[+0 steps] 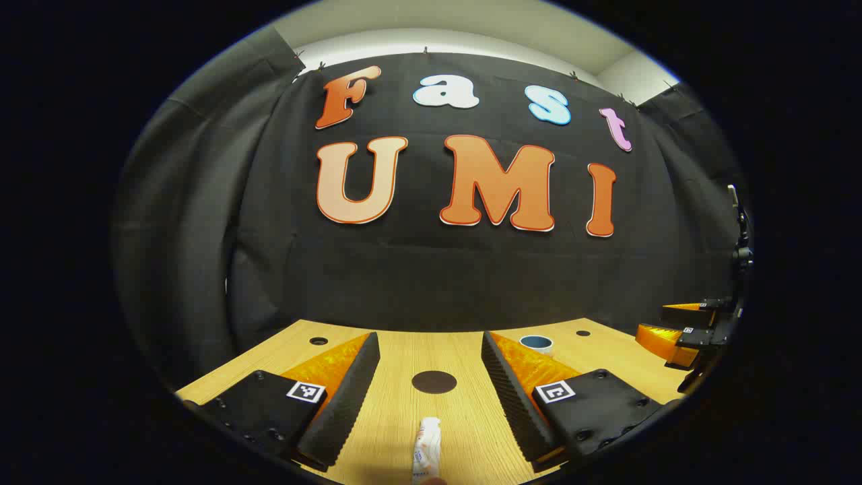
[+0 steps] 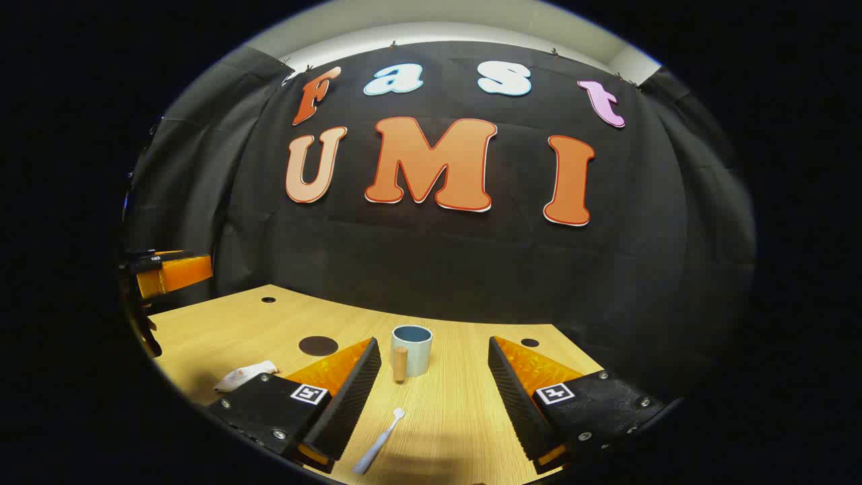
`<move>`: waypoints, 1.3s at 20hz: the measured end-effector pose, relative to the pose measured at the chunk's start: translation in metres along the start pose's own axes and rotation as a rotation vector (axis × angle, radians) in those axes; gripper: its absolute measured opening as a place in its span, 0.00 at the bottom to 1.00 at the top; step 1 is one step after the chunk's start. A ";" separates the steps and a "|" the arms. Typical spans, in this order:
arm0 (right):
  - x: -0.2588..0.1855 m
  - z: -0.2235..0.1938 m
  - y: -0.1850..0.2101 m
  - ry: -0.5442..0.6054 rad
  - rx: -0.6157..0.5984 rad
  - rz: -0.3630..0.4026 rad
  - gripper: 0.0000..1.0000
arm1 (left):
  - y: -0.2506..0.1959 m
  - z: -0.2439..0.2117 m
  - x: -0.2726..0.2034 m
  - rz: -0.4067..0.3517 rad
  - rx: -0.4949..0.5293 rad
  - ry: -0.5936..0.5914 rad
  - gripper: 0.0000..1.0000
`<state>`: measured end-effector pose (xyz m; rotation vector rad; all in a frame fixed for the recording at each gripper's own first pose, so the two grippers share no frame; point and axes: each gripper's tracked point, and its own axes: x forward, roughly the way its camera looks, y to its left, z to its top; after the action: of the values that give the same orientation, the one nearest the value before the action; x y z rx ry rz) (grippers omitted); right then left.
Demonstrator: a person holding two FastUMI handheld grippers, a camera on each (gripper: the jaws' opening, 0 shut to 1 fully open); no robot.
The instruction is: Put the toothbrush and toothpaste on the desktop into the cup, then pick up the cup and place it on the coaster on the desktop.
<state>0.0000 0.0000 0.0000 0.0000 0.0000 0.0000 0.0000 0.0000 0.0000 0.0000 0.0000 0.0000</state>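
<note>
1. Left gripper [image 1: 431, 377]: jaws spread wide, nothing between them, held low over the wooden desktop [image 1: 397, 417]
2. Toothpaste [image 1: 427, 458]: lies flat on the desktop at the near edge of the left gripper view, centred between that gripper's fingers, touching neither
3. Coaster [image 1: 434, 382]: dark round disc lying flat on the desktop just beyond the toothpaste, bare
4. Right gripper [image 2: 434, 377]: jaws released and wide apart, holding nothing
5. Toothbrush [image 2: 378, 442]: lies flat on the desktop between the right gripper's fingers, head end pointing away toward the cup
6. Cup [image 2: 411, 349]: stands upright beyond the toothbrush, its handle facing the camera; interior contents cannot be made out
7. In the right gripper view the coaster lies to the left of the cup, well apart
</note>
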 end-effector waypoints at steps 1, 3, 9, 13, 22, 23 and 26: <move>0.000 0.000 0.001 0.003 0.003 0.004 0.96 | 0.000 -0.002 0.000 0.002 0.007 0.004 0.99; 0.000 0.000 0.003 0.007 0.003 0.007 0.96 | -0.001 -0.004 -0.002 -0.001 0.014 0.009 0.98; 0.001 -0.003 0.009 0.019 0.005 0.020 0.96 | -0.004 -0.006 -0.002 -0.003 0.025 0.008 0.98; 0.001 -0.006 0.011 0.033 0.010 0.026 0.96 | -0.006 -0.008 -0.001 -0.006 0.031 0.016 0.98; 0.007 -0.029 0.020 0.127 0.021 0.041 0.96 | -0.006 -0.019 0.002 -0.004 0.051 0.046 0.98; 0.008 -0.034 0.021 0.149 0.023 0.043 0.93 | -0.006 -0.022 0.002 -0.002 0.054 0.049 0.98; 0.012 -0.056 0.027 0.237 0.026 0.052 0.89 | -0.004 -0.027 0.003 0.001 0.062 0.062 0.98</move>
<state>0.0116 0.0274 -0.0562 0.0256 0.2368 0.0523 0.0033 -0.0045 -0.0270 0.0623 0.0623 0.0006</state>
